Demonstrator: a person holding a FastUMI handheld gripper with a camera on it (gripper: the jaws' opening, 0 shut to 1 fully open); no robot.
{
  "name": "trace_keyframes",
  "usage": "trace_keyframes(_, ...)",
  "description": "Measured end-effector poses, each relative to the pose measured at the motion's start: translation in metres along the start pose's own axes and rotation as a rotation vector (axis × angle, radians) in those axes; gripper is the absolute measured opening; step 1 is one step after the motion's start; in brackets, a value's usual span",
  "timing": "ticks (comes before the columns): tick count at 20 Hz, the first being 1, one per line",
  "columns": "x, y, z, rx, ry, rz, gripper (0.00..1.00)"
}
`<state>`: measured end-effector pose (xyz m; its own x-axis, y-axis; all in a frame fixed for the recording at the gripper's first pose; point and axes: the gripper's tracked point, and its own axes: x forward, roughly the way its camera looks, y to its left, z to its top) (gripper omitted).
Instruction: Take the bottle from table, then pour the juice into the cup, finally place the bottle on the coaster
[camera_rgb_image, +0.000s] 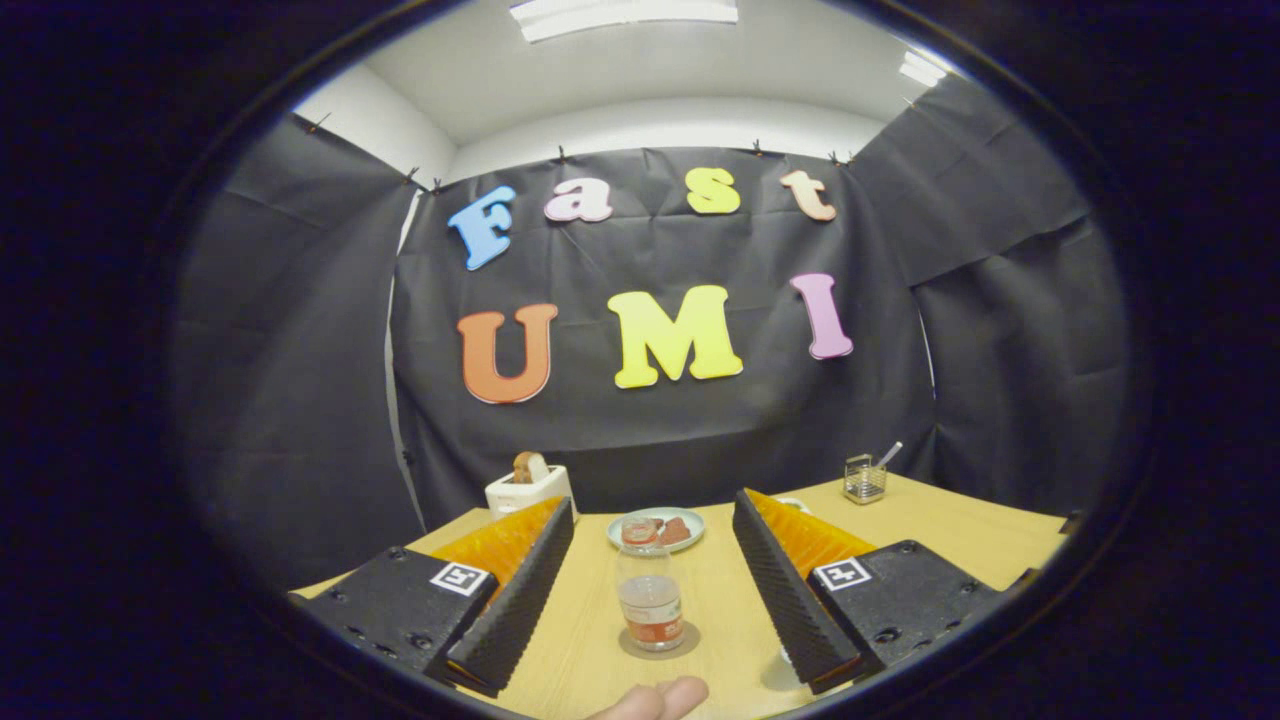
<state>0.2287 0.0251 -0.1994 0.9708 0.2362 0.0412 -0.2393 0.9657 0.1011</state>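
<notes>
Your fingertip (655, 698) pokes in nearest, and your gripper (650, 600) is wide open, empty, with the bottle (649, 590) upright between its fingers on the table (950, 540). Come in crooked and a finger might tip it toward the plate (656, 528) beyond.

Clear bottle (650, 590) upright on round coaster (659, 642) on wooden table, red cap on, orange label, juice in lower part; stands between spread gripper (650, 600) fingers, untouched; cup rim just behind right finger
</notes>
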Motion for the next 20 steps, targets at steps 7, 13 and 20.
trace_keyframes(7,-0.053,0.002,0.061,-0.138,0.032,-0.016,1.00)
trace_keyframes(13,-0.087,0.001,0.101,-0.163,0.068,-0.035,1.00)
trace_keyframes(20,-0.107,0.008,0.114,-0.155,0.068,0.020,1.00)
